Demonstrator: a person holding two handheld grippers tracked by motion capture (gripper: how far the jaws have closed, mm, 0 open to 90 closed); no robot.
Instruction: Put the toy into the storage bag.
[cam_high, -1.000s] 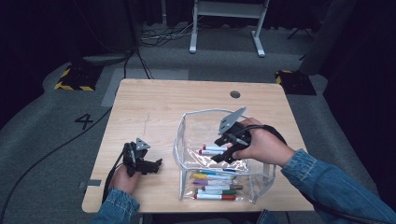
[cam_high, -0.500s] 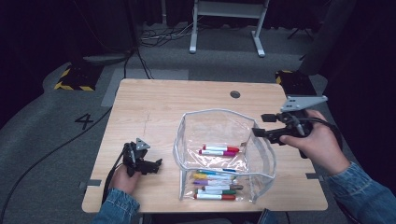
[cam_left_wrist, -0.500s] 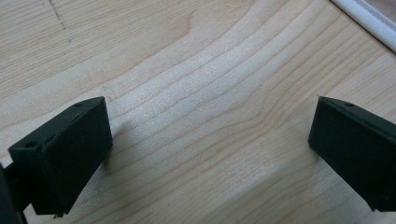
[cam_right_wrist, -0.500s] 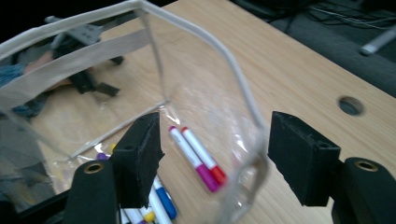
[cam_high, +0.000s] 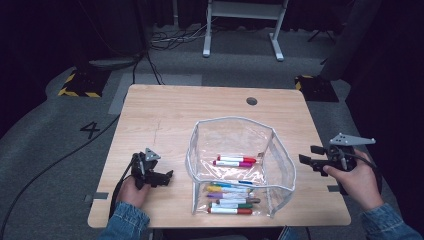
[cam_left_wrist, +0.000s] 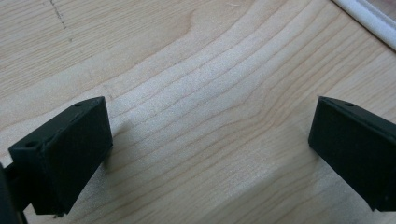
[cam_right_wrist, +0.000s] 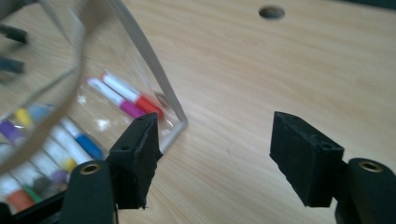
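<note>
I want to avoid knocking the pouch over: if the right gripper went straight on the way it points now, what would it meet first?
Probably the clear pouch: in the high view the right gripper, jaws open, points left at its near wall. The right gripper view suggests only its left jaw might clip the corner; depth is unclear.

A wooden desk stands on a grey floor. The room is dark. A white stand is behind.

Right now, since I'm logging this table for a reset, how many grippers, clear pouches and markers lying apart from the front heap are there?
Grippers: 2, the left gripper and the right gripper
Clear pouch: 1
Markers apart at the back: 2, the red marker and the magenta marker
Total: 5
The front heap is too crowded to count.
</note>
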